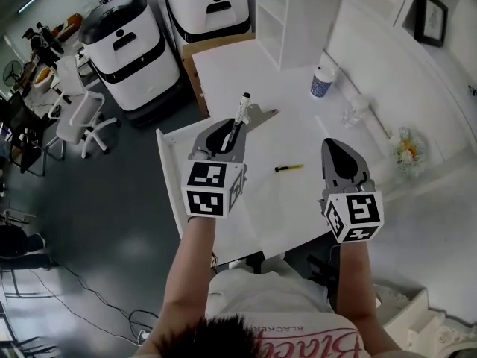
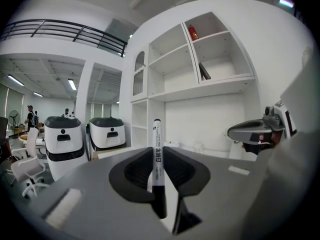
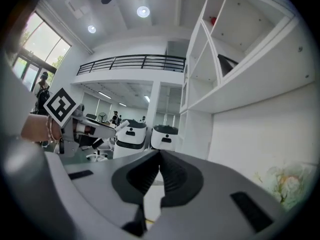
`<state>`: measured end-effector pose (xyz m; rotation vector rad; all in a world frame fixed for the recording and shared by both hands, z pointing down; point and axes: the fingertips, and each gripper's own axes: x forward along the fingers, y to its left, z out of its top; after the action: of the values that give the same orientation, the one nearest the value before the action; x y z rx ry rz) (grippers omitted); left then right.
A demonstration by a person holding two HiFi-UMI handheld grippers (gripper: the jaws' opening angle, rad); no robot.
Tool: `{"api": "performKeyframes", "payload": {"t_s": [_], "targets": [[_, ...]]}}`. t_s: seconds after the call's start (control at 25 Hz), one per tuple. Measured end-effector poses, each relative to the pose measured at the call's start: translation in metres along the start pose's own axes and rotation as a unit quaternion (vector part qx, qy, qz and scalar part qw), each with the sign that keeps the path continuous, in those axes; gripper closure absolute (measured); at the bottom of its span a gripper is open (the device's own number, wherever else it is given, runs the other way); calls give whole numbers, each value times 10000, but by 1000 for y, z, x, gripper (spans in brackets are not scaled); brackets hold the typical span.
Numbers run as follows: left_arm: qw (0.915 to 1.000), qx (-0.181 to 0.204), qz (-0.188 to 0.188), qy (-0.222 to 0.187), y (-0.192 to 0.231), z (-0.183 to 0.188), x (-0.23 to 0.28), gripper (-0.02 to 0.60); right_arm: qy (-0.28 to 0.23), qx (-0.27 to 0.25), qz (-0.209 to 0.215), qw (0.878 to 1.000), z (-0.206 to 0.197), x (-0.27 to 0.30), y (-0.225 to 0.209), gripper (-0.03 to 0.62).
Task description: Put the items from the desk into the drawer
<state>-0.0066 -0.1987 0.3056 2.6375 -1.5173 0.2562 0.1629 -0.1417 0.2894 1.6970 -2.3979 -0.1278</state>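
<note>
A white whiteboard marker [image 1: 241, 116] with a black cap stands between the jaws of my left gripper [image 1: 232, 131], which is shut on it above the white desk [image 1: 223, 73]. In the left gripper view the marker [image 2: 157, 156] points straight out from the left gripper [image 2: 159, 151]. A thin yellow and black pen [image 1: 288, 168] lies on the desk between the two grippers. My right gripper [image 1: 336, 150] hovers to the pen's right, shut and empty; in its own view the right gripper [image 3: 160, 156] has its jaws together. A white panel [image 1: 170, 171] juts out at the desk's left; I cannot tell if it is the drawer.
A paper cup [image 1: 322, 83], a clear glass item [image 1: 354, 110] and a small bunch of flowers [image 1: 406, 148] stand toward the desk's back right. A white shelf unit [image 1: 298, 13] rises behind. Two white robots [image 1: 127, 43] [image 1: 205, 6], a cardboard box [image 1: 195, 60] and an office chair [image 1: 78, 114] stand to the left.
</note>
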Motion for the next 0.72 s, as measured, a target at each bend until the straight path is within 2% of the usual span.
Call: {"api": "performKeyframes", "payload": {"t_s": [0.32, 0.48, 0.72], "targets": [[9960, 325, 395, -729, 38, 34, -48, 508, -406, -106, -60, 9991, 32, 1, 20, 586], [9924, 554, 755, -801, 63, 38, -70, 506, -465, -116, 21, 9988, 38, 8, 31, 586], [9882, 481, 1126, -925, 98, 42, -97, 506, -523, -152, 200, 9983, 46, 23, 51, 586]]}}
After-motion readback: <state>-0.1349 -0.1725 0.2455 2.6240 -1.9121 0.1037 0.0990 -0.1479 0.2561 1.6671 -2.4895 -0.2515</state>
